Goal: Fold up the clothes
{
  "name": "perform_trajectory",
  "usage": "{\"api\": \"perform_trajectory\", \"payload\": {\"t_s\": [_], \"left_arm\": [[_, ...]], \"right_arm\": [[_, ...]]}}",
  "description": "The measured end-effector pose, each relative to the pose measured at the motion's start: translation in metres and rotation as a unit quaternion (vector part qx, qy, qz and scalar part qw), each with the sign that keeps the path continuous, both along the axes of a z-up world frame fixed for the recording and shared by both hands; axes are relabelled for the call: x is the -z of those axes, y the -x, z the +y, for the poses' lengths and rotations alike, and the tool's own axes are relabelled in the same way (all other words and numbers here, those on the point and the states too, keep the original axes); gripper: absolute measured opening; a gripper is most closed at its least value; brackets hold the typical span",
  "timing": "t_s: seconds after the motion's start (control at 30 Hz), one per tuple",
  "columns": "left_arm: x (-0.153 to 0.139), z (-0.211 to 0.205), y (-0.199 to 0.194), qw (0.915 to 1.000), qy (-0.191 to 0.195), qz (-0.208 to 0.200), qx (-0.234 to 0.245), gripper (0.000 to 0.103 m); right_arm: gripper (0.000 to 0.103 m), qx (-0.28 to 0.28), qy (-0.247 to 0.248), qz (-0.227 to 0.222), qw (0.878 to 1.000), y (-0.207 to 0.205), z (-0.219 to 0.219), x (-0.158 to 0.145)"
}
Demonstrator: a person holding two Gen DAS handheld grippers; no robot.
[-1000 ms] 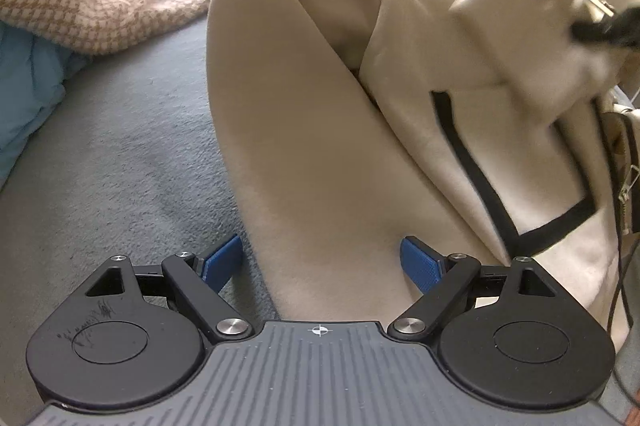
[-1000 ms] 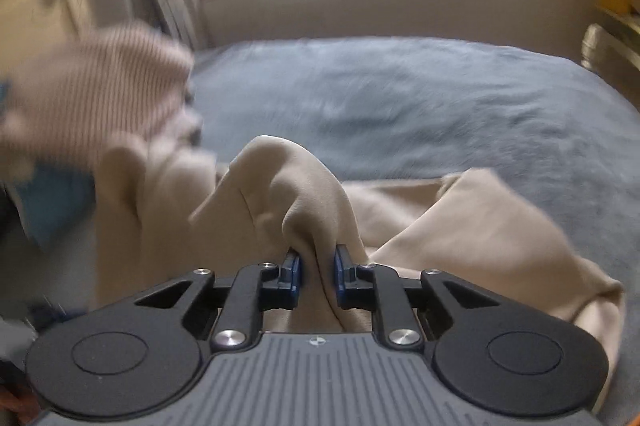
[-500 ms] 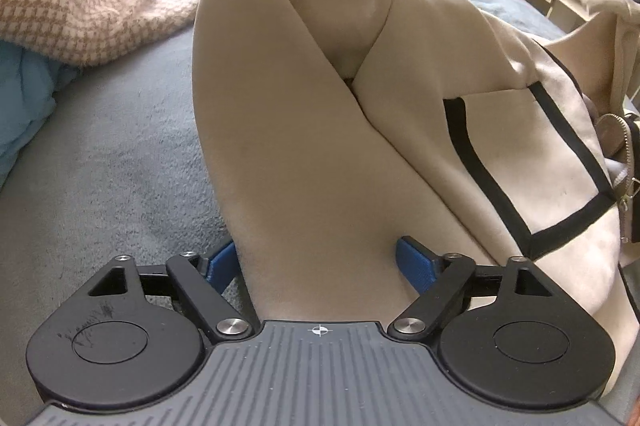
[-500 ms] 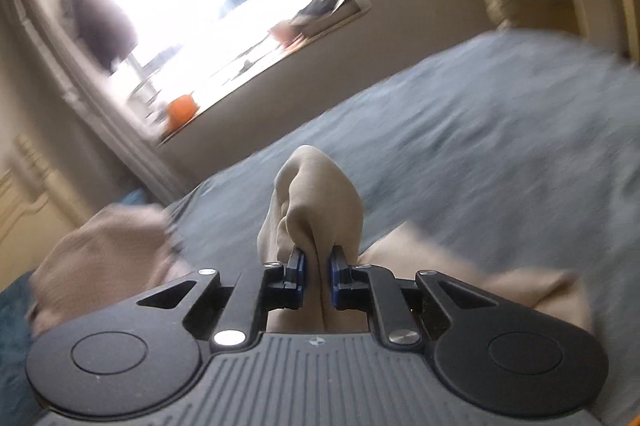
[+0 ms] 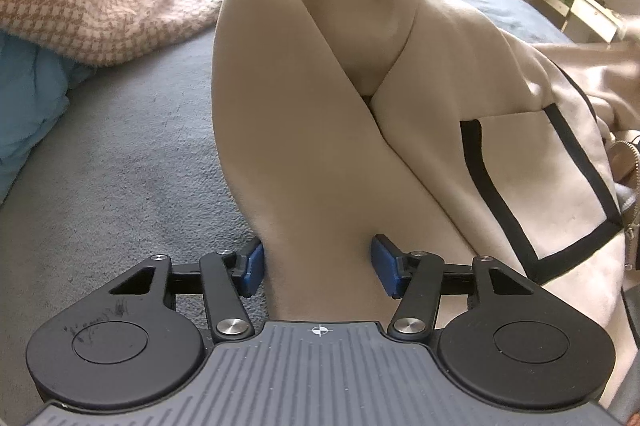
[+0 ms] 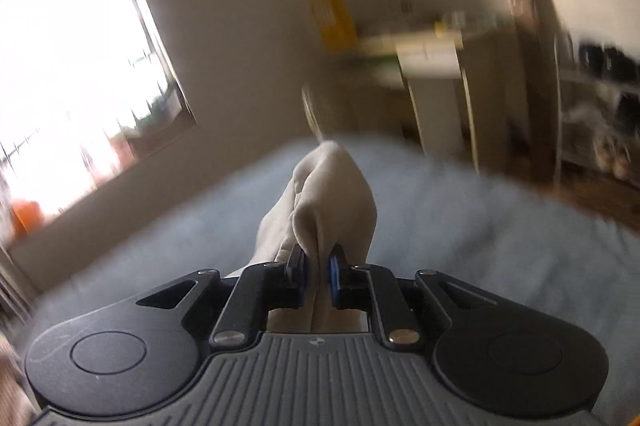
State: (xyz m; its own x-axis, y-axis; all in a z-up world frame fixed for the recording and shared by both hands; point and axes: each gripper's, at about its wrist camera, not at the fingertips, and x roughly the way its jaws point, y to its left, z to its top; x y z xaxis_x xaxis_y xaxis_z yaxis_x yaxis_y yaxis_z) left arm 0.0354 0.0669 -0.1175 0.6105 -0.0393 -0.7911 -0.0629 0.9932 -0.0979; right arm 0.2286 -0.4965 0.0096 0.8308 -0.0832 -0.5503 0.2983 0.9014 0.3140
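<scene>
Slack left the cream jacket (image 5: 304, 154) as my right gripper (image 6: 318, 272), clamped on a bunch of it, swung away (view blurred), while my left gripper (image 5: 316, 264) was closing round its near edge, pads not yet pinching.

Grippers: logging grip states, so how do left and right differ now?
The left gripper has a wide gap, jaws closing around the beige garment; the right gripper is nearly shut, pinching a bunched fold. Both have blue pads.
</scene>
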Motion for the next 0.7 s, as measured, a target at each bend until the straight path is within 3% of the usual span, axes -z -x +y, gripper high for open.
{"api": "perform_trajectory", "payload": {"t_s": [0.03,0.13,0.2,0.23,0.27,0.3,0.4,0.47,0.6,0.7], "left_arm": [[0.000,0.000,0.000,1.0000,-0.001,0.000,0.000,0.054],[0.000,0.000,-0.001,1.0000,-0.002,-0.002,0.001,0.048],[0.000,-0.001,0.000,0.9999,-0.005,-0.011,0.005,0.030],[0.000,-0.003,0.001,0.9998,-0.010,-0.018,0.007,0.023],[-0.001,-0.004,0.002,0.9995,-0.017,-0.024,0.010,0.008],[-0.002,-0.005,0.003,0.9991,-0.024,-0.032,0.010,0.003],[-0.014,0.001,0.005,0.9968,-0.038,-0.070,-0.003,0.001],[-0.027,0.007,0.004,0.9925,-0.059,-0.105,-0.018,0.001],[-0.045,0.024,-0.010,0.9760,-0.144,-0.153,-0.057,0.003],[-0.049,0.039,-0.018,0.9694,-0.173,-0.149,-0.088,0.016]], "right_arm": [[0.027,-0.002,0.001,0.042,0.999,-0.005,0.001,0.018],[0.033,-0.001,0.003,0.139,0.990,-0.004,0.006,0.065],[0.033,0.000,-0.013,0.134,0.991,0.016,0.007,0.076],[0.033,-0.003,-0.026,0.116,0.993,0.031,0.009,0.073],[0.033,-0.005,-0.039,0.097,0.995,0.046,0.012,0.071],[0.034,-0.008,-0.052,0.078,0.996,0.061,0.014,0.068],[0.036,-0.041,-0.080,0.028,0.996,0.109,0.014,0.052],[0.039,-0.085,-0.088,0.025,0.992,0.127,0.028,0.045],[0.039,-0.174,-0.085,0.031,0.981,0.148,0.070,0.037],[0.039,-0.231,-0.072,0.035,0.970,0.156,0.114,0.033]]}}
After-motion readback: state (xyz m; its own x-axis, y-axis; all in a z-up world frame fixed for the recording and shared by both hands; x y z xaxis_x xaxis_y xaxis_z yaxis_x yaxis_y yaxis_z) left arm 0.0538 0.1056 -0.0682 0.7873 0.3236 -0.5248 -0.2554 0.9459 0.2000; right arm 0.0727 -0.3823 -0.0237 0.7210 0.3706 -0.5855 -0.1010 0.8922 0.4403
